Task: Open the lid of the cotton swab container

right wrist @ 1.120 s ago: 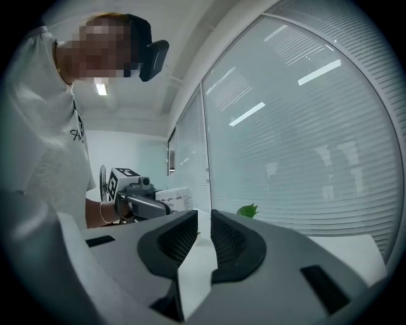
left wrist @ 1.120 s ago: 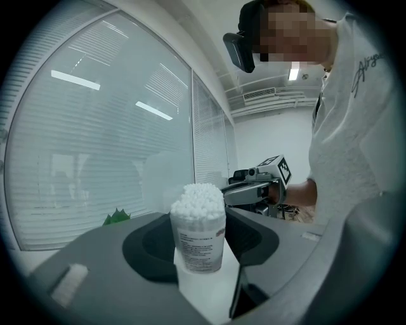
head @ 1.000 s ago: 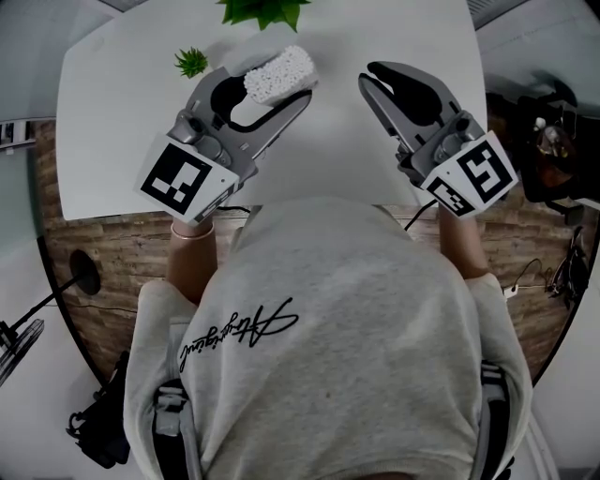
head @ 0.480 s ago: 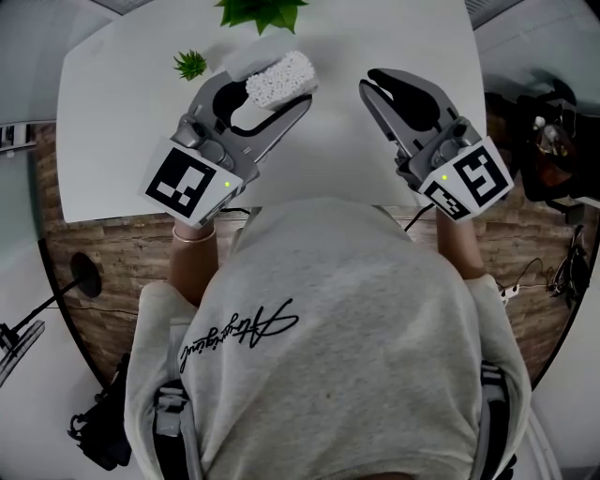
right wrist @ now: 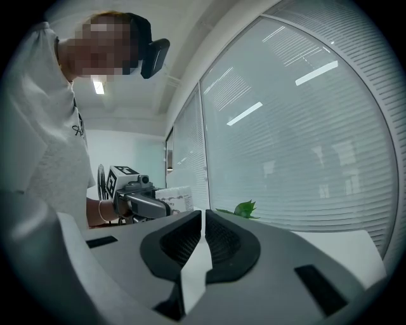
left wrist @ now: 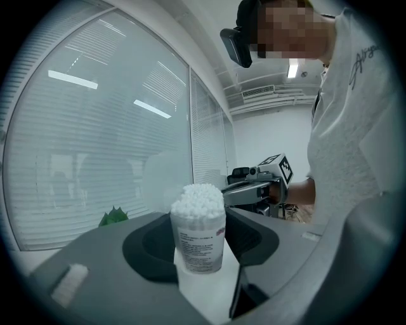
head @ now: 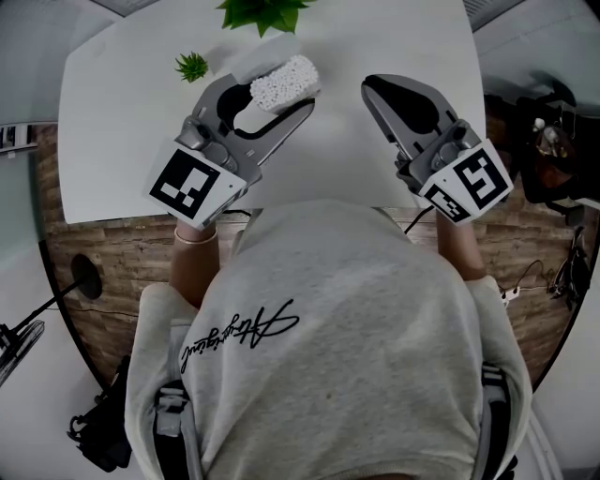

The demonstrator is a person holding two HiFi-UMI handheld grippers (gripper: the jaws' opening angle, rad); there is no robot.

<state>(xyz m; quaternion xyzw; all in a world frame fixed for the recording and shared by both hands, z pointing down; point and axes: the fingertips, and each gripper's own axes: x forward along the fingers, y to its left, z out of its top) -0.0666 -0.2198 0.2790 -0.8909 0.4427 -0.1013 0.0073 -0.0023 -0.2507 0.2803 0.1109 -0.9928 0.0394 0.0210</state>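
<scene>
White cotton tips stand heaped and bare at the mouth of the cotton swab container (left wrist: 198, 238). No lid shows over them in the left gripper view, and none can be found on the white table (head: 337, 141) or elsewhere.

Location: in the head view the container lies tilted in the upper middle of the frame, held above the table. A small plant (head: 191, 64) stands to its left and a larger plant (head: 262, 11) sits at the top edge.

Left gripper (head: 277, 89): jaws part open and clamped on the container's lower body, one pad on each side. Its spread matches a second ago, and gripper and container have barely moved in the frame.

Right gripper (head: 367, 86): well apart from the container, at the upper right of the frame. A second ago its jaws stood a narrow slit apart. They are now closing and all but meet, and the right gripper view shows nothing between them.

Assessment — the one real change is the right jaws drawing together on nothing. Judging from the exposed swabs, the lid appears already off. The right gripper is not working on the container, so the task looks finished or nearly so. Where the lid went cannot be told.
</scene>
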